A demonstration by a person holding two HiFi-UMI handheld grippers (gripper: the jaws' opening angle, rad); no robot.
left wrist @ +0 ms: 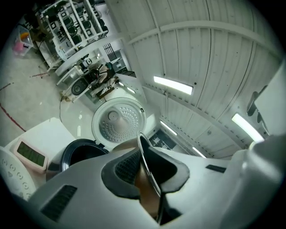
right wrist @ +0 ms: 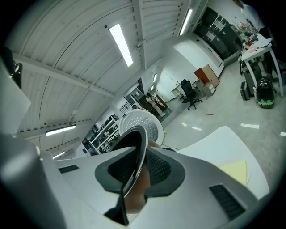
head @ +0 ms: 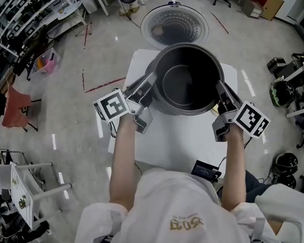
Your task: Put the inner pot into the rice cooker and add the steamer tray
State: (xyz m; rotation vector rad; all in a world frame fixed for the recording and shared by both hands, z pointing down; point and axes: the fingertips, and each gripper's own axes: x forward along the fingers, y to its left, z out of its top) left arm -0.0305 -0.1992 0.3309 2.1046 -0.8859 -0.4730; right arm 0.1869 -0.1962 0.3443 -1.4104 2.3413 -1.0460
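Observation:
The dark inner pot (head: pixel 188 80) hangs in the air over the white table (head: pixel 177 140), carried by both grippers. My left gripper (head: pixel 150 87) is shut on the pot's left rim, and my right gripper (head: pixel 221 92) is shut on its right rim. In the left gripper view the thin rim (left wrist: pixel 148 172) runs between the pads of the left gripper (left wrist: pixel 143 156). The right gripper view shows the same at the right gripper (right wrist: pixel 136 165), clamped on the rim (right wrist: pixel 134 176). The rice cooker's open lid (head: pixel 174 25) stands beyond the pot, and its dark opening (left wrist: pixel 82 152) lies ahead. No steamer tray is in sight.
A white panel with a display (left wrist: pixel 27 153) sits beside the cooker opening. A pale yellow sheet (right wrist: pixel 234 172) lies on the table. A small black device (head: pixel 206 170) rests at the table's near edge. Shelves, chairs and helmets stand around on the floor.

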